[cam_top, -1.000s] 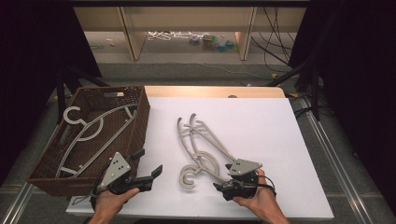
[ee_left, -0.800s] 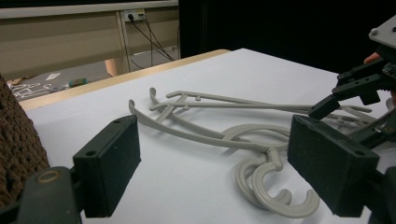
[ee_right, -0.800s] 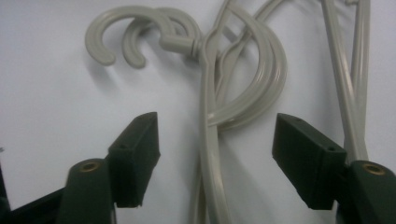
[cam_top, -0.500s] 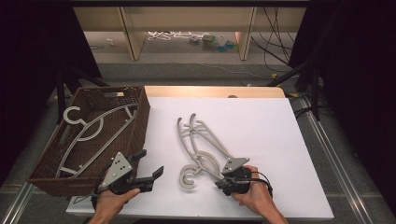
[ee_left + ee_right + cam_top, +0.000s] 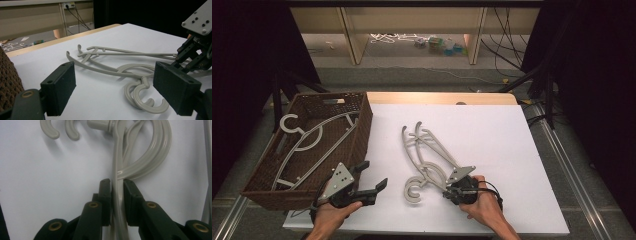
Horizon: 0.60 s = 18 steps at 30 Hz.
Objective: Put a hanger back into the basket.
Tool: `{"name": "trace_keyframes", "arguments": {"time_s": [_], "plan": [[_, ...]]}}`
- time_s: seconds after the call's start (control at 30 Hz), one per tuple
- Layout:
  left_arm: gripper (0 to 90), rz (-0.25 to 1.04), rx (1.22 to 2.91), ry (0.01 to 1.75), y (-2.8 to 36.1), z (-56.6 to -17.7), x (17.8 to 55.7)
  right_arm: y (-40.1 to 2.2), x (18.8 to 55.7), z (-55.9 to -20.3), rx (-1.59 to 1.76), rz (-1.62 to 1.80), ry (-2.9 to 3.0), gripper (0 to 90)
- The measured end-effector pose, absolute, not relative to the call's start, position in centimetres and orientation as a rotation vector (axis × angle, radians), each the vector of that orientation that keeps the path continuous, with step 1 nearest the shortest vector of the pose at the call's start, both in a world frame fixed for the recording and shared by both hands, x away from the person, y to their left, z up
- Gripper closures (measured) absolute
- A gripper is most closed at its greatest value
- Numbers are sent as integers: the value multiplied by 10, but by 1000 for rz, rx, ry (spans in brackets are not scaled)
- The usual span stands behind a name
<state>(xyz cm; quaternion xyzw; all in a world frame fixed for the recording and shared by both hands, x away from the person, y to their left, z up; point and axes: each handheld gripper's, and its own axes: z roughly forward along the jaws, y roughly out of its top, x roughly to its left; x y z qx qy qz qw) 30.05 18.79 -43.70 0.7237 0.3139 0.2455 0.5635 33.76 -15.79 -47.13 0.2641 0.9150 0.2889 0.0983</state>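
Now the right gripper has clamped its two black jaws on a grey plastic hanger, pinching the hanger's arm just below the curved loop; the jaws have just been closing, and a second ago, in the high view, they stood apart over the same spot. Seen from above, the right gripper sits low on the white tabletop, with the person's right hand wrapped around it, hardly shifted from where it was.

That hanger lies in a loose pile of hangers in the middle of the table, their hooks pointing toward the person; the pile has not moved since the earlier frames.

Meanwhile the left gripper hangs wide open with nothing between its jaws, near the table's front edge, in the same place as before. Its own view looks between its jaws across the table at the hooks and the right gripper beyond.

To the left, a brown wicker basket holds more hangers.
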Motion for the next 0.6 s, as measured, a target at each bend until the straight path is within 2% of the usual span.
{"name": "trace_keyframes", "arguments": {"time_s": [0.6], "plan": [[202,591,1734,729,187,-438,301,-157,331,-450,738,795,2682,819]]}}
